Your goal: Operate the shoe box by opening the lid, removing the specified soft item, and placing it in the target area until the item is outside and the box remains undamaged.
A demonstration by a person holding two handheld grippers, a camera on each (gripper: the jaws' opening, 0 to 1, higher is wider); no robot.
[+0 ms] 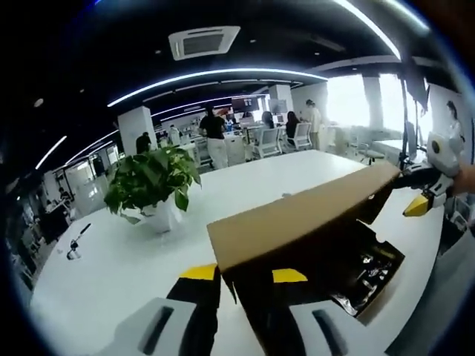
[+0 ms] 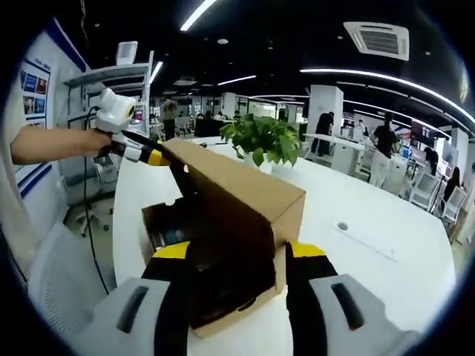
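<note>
The brown cardboard shoe box [image 1: 375, 295] [image 2: 223, 324] lies on a white table [image 1: 111, 267] [image 2: 386, 289], its lid [image 1: 297, 222] [image 2: 230, 182] raised at a slant. Inside the box lies something dark with a shiny wrapping [image 1: 367, 268]; I cannot tell what it is. My left gripper [image 1: 244, 274] has one end of the lid between its yellow-tipped jaws and also appears at the lid's far corner [image 2: 152, 156]. My right gripper [image 2: 239, 251] holds the opposite end of the lid and is seen at that corner [image 1: 421, 194].
A potted green plant [image 1: 152, 182] [image 2: 260, 137] stands on the table beyond the box. A small dark tool [image 1: 74, 245] lies near the table edge. A person's forearm [image 2: 52, 144] reaches in from the left above an office chair [image 2: 52, 289]. People and desks fill the background.
</note>
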